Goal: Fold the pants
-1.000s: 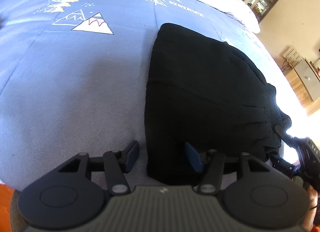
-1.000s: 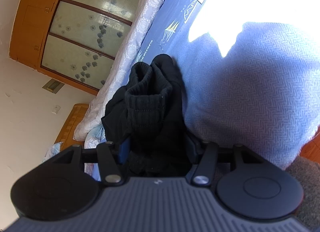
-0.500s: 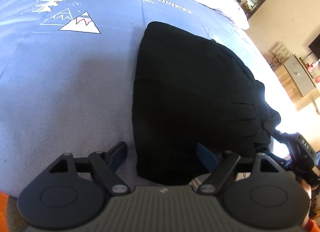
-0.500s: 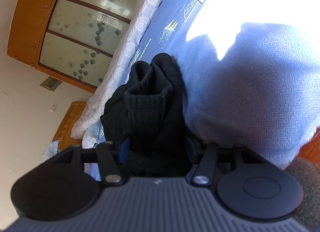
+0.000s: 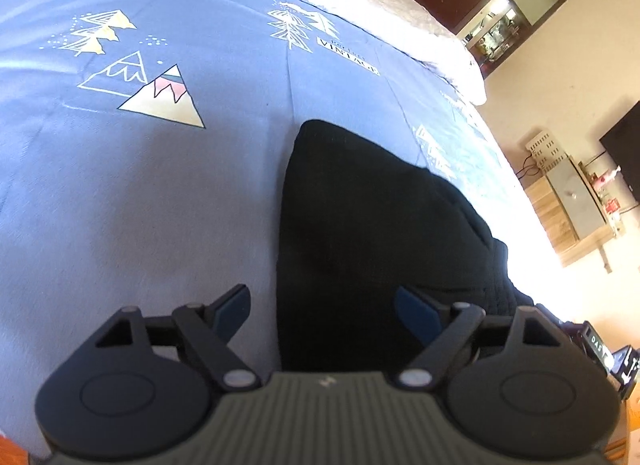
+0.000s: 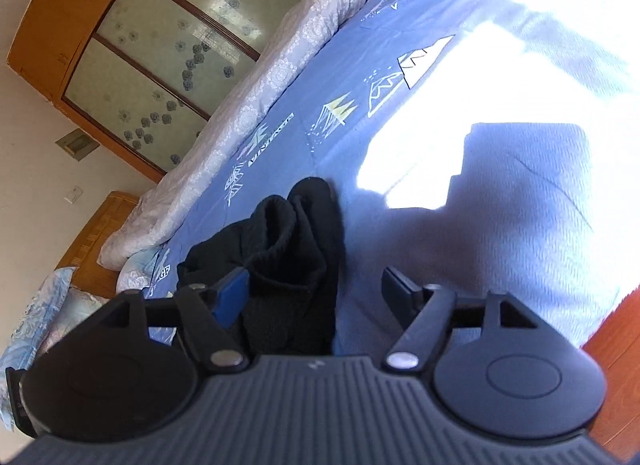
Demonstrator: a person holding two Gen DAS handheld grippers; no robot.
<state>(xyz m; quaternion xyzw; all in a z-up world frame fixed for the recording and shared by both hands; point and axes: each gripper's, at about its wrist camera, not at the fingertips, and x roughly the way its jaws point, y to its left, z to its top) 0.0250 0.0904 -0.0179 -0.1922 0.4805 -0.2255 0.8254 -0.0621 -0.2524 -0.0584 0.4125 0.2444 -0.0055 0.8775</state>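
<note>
With both grippers' jaws just having spread, left gripper (image 5: 324, 311) and right gripper (image 6: 314, 291) stand wide, gripping nothing. Pants (image 5: 372, 233) lie folded on the bed (image 5: 140, 193). Release step judged underway; next requires withdrawing clear, then checking the bunched end.

The left gripper (image 5: 322, 315) hangs over the near edge of the black pants (image 5: 372, 233), its jaws having just been opening, pads clear of the fabric (folded flat) on the blue bedspread (image 5: 140, 193).
</note>
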